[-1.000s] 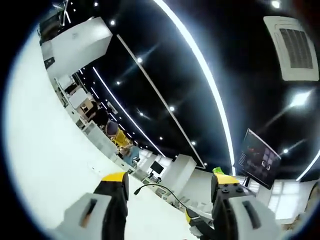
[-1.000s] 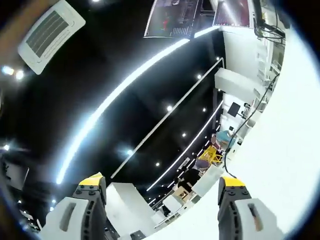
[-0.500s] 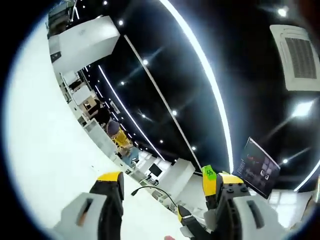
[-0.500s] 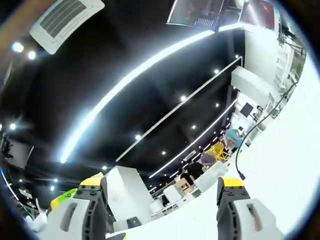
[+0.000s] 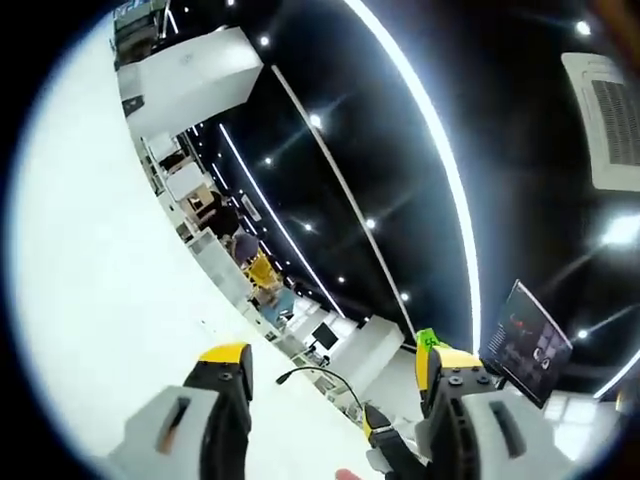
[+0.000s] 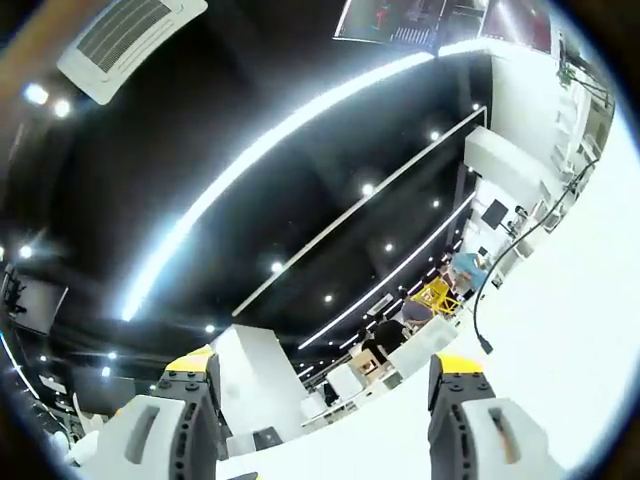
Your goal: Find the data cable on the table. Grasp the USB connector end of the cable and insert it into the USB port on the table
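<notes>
Wide apart and empty: yellow-tipped grey fingers of left gripper (image 5: 335, 357) and right gripper (image 6: 320, 361), over glossy white table (image 5: 95, 300). Thin black data cable (image 5: 312, 369) arching between left fingertips, loose end nearer left finger; in right gripper view, end just beyond right fingertip.
</notes>
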### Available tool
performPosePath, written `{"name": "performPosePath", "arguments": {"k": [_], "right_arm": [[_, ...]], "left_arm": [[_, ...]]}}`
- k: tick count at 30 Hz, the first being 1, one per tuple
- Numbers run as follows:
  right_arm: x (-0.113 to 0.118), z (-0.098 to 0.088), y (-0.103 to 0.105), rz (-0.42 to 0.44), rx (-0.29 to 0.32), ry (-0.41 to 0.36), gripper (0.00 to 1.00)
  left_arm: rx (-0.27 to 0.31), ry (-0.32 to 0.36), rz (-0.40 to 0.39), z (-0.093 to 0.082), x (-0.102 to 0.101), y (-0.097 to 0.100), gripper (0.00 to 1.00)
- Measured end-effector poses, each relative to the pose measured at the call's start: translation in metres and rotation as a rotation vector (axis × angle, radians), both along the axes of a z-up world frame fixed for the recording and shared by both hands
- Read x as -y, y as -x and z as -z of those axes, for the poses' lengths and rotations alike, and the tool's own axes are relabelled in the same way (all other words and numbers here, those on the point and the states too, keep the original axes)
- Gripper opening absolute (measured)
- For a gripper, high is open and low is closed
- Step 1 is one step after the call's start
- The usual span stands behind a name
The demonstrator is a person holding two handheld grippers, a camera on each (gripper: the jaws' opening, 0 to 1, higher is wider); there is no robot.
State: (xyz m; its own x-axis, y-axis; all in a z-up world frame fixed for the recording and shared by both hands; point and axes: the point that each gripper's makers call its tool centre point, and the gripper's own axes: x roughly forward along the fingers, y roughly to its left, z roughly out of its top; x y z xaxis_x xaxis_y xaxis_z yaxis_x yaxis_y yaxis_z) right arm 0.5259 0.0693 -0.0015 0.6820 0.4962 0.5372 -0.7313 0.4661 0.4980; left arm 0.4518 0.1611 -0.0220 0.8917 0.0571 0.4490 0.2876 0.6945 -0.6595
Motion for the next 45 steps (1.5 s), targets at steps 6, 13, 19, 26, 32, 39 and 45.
{"name": "performPosePath", "arguments": {"k": [6, 13, 19, 26, 32, 39, 45], "right_arm": [[-0.001, -0.001, 0.002, -0.001, 0.005, 0.002, 0.8], [0.0, -0.002, 0.003, -0.005, -0.003, -0.023, 0.83], [0.0, -0.003, 0.002, -0.006, 0.0, -0.025, 0.83], [0.0, -0.003, 0.004, 0.005, 0.008, -0.009, 0.83], [-0.001, -0.002, 0.003, 0.006, 0.014, 0.003, 0.82], [-0.002, -0.004, 0.007, 0.014, 0.031, 0.023, 0.82], [0.0, -0.004, 0.004, 0.039, 0.043, 0.041, 0.81]], "left_arm": [[-0.007, -0.003, 0.001, 0.001, 0.001, 0.0, 0.7], [-0.009, -0.009, 0.005, 0.001, 0.002, 0.0, 0.7], [-0.013, -0.004, 0.004, 0.002, 0.001, -0.001, 0.69], [-0.016, -0.002, 0.004, 0.002, 0.001, -0.001, 0.69], [-0.017, -0.001, 0.001, 0.003, 0.001, -0.002, 0.69], [-0.021, 0.008, -0.011, 0.004, -0.002, -0.003, 0.69], [-0.03, 0.029, -0.045, 0.006, -0.011, -0.002, 0.69]]}}
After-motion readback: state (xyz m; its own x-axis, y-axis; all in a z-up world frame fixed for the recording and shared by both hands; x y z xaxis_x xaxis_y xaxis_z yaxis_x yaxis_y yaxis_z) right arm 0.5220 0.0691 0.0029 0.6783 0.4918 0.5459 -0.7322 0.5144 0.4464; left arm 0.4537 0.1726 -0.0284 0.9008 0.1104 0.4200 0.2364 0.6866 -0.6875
